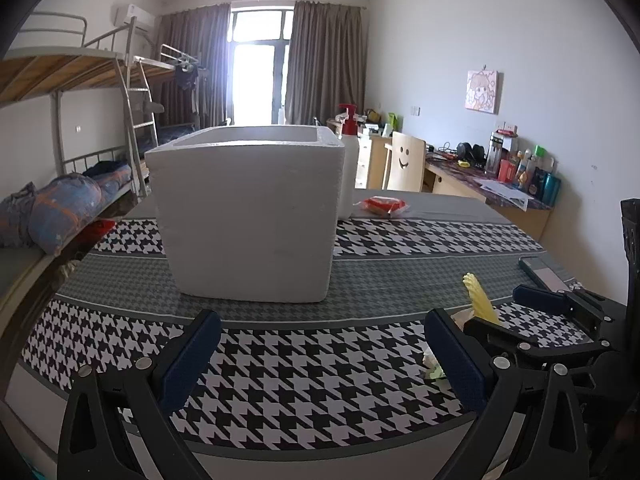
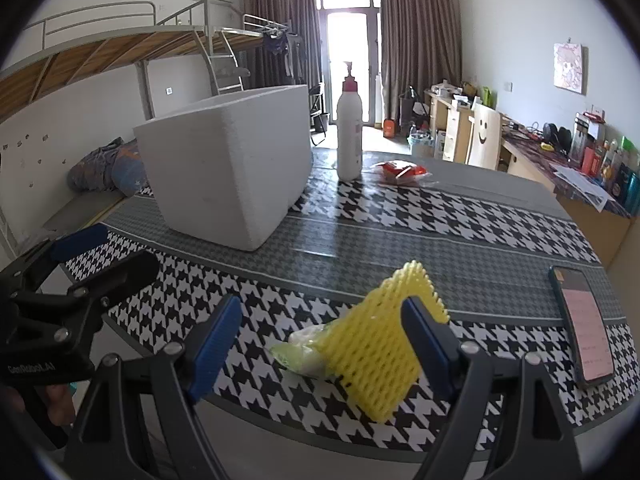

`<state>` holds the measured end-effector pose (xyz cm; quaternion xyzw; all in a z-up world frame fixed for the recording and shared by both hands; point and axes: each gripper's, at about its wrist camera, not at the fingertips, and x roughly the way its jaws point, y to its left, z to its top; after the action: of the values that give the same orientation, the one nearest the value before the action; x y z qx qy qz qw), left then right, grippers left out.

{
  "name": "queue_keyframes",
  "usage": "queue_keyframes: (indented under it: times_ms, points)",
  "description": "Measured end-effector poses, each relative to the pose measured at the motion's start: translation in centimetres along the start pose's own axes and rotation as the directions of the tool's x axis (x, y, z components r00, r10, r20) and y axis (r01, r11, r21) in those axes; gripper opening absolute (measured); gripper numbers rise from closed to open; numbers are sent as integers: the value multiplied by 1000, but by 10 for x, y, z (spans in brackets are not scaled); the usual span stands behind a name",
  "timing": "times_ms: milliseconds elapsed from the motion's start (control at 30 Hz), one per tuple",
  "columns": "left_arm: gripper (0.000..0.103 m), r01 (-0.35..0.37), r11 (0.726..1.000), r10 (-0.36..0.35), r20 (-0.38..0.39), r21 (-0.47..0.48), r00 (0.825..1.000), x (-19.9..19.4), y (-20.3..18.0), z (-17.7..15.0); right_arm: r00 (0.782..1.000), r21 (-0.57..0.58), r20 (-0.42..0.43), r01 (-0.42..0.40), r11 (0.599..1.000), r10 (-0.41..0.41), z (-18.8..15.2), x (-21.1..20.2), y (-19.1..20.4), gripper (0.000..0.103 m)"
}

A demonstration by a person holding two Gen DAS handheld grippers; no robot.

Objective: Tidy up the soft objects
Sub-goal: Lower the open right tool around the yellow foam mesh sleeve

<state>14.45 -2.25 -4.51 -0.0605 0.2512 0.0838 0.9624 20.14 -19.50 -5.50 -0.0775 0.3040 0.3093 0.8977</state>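
Note:
A yellow foam net sleeve (image 2: pixel 380 336) stands tilted on the houndstooth tablecloth, leaning against the right finger of my right gripper (image 2: pixel 324 332), which is open around it. A pale green and white soft wad (image 2: pixel 300 350) lies just left of the sleeve. A white foam box (image 1: pixel 248 212) stands open-topped at the table's middle, also in the right wrist view (image 2: pixel 228 164). My left gripper (image 1: pixel 320 344) is open and empty, in front of the box. The sleeve (image 1: pixel 480 300) and my right gripper (image 1: pixel 516 312) show at its right.
A white pump bottle (image 2: pixel 349 136) stands behind the box. A red packet (image 2: pixel 402 172) lies to its right. A phone (image 2: pixel 582 324) lies near the table's right edge. A bunk bed is at the left, desks and a chair at the right.

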Motion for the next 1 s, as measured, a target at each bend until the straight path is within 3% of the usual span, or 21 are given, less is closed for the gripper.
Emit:
queue_keyframes:
  times_ms: [467,1000]
  points:
    - [102,3,1000,-3,-10,7,1000,6,-11,1,1000,17,-19,-23,1000,23,-1,8,-15,85]
    - [102,-64,998,63,-32,-28,998,11,-22,-3,992,-54,-63,-109,993,106,-1,18,-24,85]
